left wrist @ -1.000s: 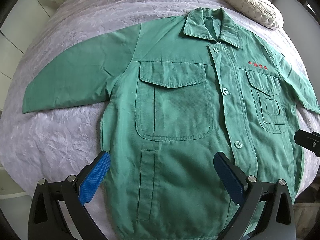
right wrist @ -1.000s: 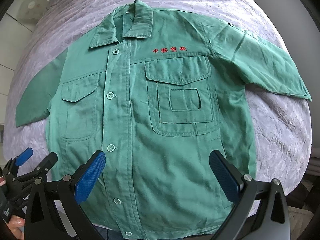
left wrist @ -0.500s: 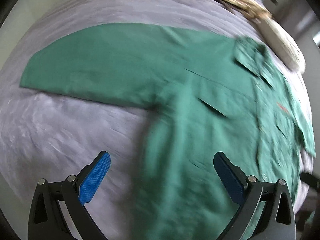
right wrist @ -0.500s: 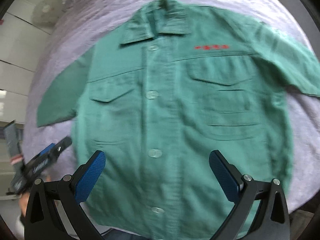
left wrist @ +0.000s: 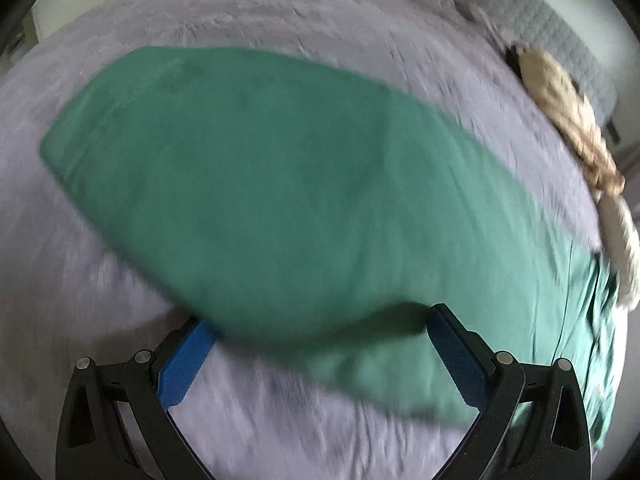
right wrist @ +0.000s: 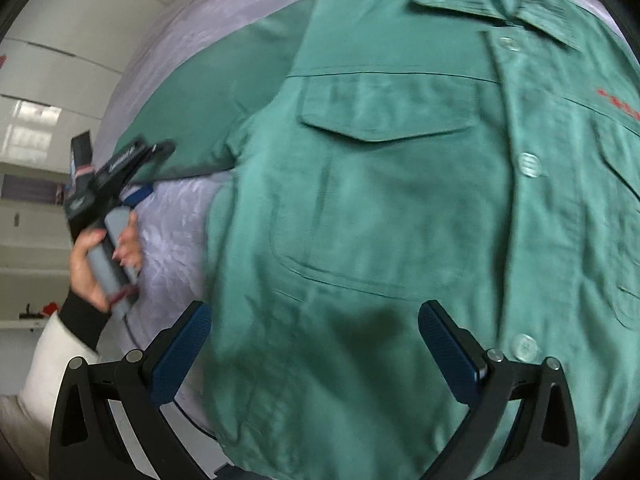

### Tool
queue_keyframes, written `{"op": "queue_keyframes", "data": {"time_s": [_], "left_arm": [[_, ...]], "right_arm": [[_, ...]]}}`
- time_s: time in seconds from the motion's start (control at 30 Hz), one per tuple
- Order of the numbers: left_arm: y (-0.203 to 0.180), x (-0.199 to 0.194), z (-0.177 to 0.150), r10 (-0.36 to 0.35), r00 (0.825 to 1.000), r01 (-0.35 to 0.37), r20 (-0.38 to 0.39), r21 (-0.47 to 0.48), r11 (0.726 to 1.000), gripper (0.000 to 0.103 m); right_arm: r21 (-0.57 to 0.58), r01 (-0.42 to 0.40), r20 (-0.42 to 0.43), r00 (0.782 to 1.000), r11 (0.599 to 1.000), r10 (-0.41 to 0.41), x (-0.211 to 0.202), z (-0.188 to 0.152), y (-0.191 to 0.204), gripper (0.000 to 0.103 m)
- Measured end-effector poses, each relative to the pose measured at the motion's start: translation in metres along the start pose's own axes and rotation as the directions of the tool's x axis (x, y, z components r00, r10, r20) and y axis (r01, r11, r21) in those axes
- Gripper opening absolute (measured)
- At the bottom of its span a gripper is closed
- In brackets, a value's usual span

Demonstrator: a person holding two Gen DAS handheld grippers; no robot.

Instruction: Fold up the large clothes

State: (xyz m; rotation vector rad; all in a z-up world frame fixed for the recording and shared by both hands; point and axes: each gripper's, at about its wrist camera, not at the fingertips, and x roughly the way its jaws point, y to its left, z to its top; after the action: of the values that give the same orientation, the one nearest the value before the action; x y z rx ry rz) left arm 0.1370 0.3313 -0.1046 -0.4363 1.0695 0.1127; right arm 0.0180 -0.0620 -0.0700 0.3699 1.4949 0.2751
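Jacket (right wrist: 400,200) lies front up on the bed (left wrist: 280,8).

Its green sleeve (left wrist: 248,184) stretches flat across the lilac cover, and a cushion (left wrist: 568,120) sits at the bed's far edge. Left gripper (left wrist: 320,344) hangs low over the sleeve's lower edge, jaws spread wide and holding nothing. Right gripper (right wrist: 316,340) hovers above the chest pocket (right wrist: 384,184), jaws likewise apart and empty. Buttons (right wrist: 530,165) run down the closed placket.

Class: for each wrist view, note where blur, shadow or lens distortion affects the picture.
Left wrist view: the green sleeve and grey bedspread are motion-smeared and bulged by the fisheye. Right wrist view: the jacket is softly blurred, with a dark shadow patch near the right gripper.
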Motion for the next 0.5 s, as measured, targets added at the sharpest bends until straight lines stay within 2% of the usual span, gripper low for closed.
{"op": "queue_keyframes", "data": {"time_s": [0.1, 0.13, 0.17, 0.23, 0.27, 0.3, 0.4, 0.5], "left_arm": [[0.027, -0.010, 0.014, -0.021, 0.997, 0.026, 0.069, -0.065, 0.998, 0.103], [0.035, -0.015, 0.015, -0.014, 0.995, 0.022, 0.096, -0.082, 0.996, 0.094], [0.041, -0.019, 0.016, 0.013, 0.992, 0.000, 0.122, -0.105, 0.994, 0.083], [0.042, -0.016, 0.017, 0.039, 0.992, -0.025, 0.118, -0.122, 0.992, 0.039], [0.049, -0.020, 0.018, 0.044, 0.991, -0.029, 0.126, -0.123, 0.992, 0.028], [0.053, -0.024, 0.018, 0.031, 0.991, -0.015, 0.132, -0.121, 0.993, 0.013], [0.049, -0.037, 0.016, -0.057, 0.987, 0.072, 0.152, -0.100, 0.992, 0.003], [0.024, -0.060, 0.018, -0.143, 0.972, 0.148, 0.185, -0.014, 0.989, 0.004]], "right_arm": [[-0.017, -0.019, 0.005, 1.000, 1.000, 0.019, 0.006, 0.002, 0.007, 0.103], [-0.019, -0.027, 0.007, 1.000, 0.999, 0.027, 0.008, 0.003, 0.009, 0.103], [-0.021, -0.032, 0.009, 0.999, 0.999, 0.033, 0.009, 0.004, 0.008, 0.103], [-0.027, -0.041, 0.013, 0.999, 0.999, 0.042, 0.008, 0.006, 0.009, 0.103], [-0.031, -0.042, 0.016, 0.999, 0.999, 0.043, 0.010, 0.007, 0.009, 0.103], [-0.037, -0.044, 0.020, 0.999, 0.998, 0.045, 0.010, 0.007, 0.008, 0.103], [-0.042, -0.058, 0.038, 0.998, 0.997, 0.059, 0.003, 0.005, 0.002, 0.103], [-0.028, -0.076, 0.061, 0.995, 0.997, 0.077, -0.004, 0.003, -0.011, 0.103]]}}
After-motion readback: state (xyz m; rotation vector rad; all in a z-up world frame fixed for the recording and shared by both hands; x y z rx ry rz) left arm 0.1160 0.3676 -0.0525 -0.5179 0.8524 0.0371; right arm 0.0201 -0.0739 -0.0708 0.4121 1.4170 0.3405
